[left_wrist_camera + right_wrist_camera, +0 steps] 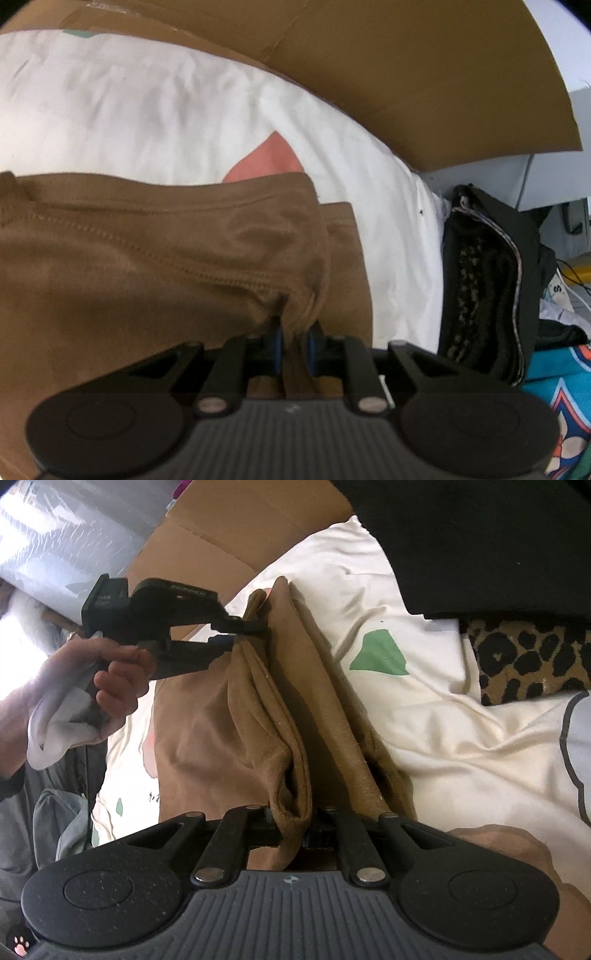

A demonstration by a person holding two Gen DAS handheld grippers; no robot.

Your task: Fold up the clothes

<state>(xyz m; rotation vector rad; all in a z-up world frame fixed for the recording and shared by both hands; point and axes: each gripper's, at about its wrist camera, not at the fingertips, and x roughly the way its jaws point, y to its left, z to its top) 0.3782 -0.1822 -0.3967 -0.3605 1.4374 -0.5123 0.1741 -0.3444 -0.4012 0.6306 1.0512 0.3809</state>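
Note:
A brown garment (pixel 147 266) lies folded lengthwise on a white printed sheet (pixel 147 110). In the left wrist view my left gripper (pixel 294 332) is shut on a bunched edge of it, cloth pinched between the blue pads. In the right wrist view the same brown garment (pixel 240 720) hangs stretched between both tools. My right gripper (pixel 295 823) is shut on its near fold. At its far corner a hand (pixel 110 686) holds the left gripper (pixel 240 633), clamped on the cloth.
Flat cardboard (pixel 406 74) lies beyond the sheet (pixel 461 738). A dark folded pile with a leopard pattern (pixel 480 288) sits at the sheet's right edge, with teal printed cloth (pixel 554 387) below it. Leopard fabric (pixel 528 661) and black cloth (pixel 480 546) lie at the right.

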